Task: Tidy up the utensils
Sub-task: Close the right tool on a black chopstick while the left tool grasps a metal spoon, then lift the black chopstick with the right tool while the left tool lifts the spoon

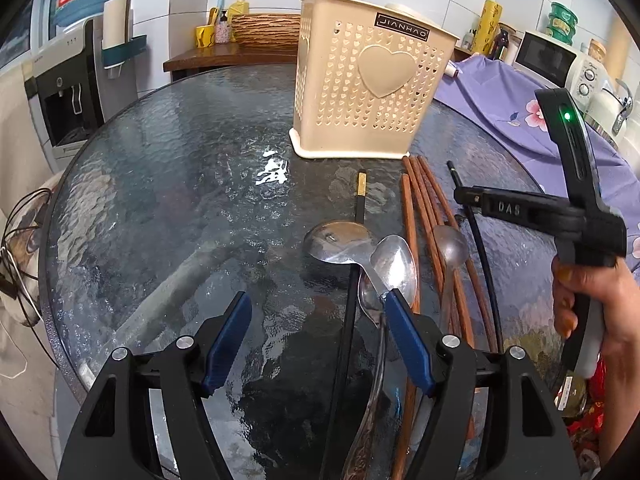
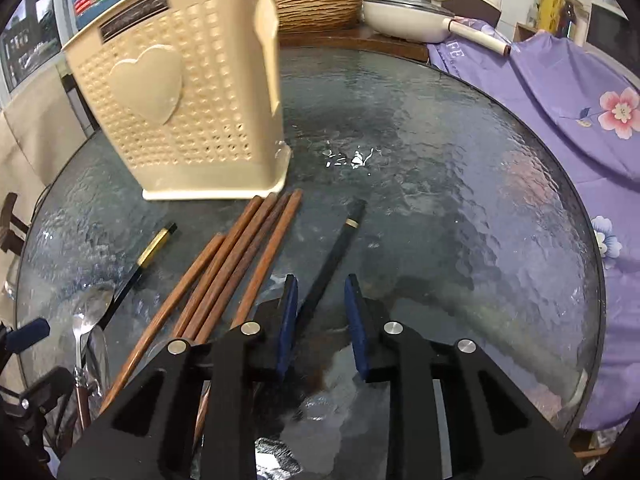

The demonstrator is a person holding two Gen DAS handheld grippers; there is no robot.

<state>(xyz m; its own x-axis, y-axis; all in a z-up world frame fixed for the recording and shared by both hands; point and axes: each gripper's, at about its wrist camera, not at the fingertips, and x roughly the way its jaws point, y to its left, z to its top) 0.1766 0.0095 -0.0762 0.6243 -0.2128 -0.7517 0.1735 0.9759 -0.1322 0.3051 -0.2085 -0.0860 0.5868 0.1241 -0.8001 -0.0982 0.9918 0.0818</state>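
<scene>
Now left gripper point(image 1: 318, 312) fingers wide apart above spoons point(image 1: 394, 268); right gripper point(image 2: 322, 308) fingers apart astride black chopstick point(image 2: 336, 252) on glass tabletop point(image 2: 460, 184), near beige utensil basket point(image 2: 180, 92).

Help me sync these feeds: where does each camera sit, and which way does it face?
Left wrist: on the left gripper, facing spoons, chopsticks and basket; the right hand shows.
Right wrist: on the right gripper, straddling a black chopstick; the left gripper's tip shows.
Shared: basket, brown chopsticks, glass table.
</scene>
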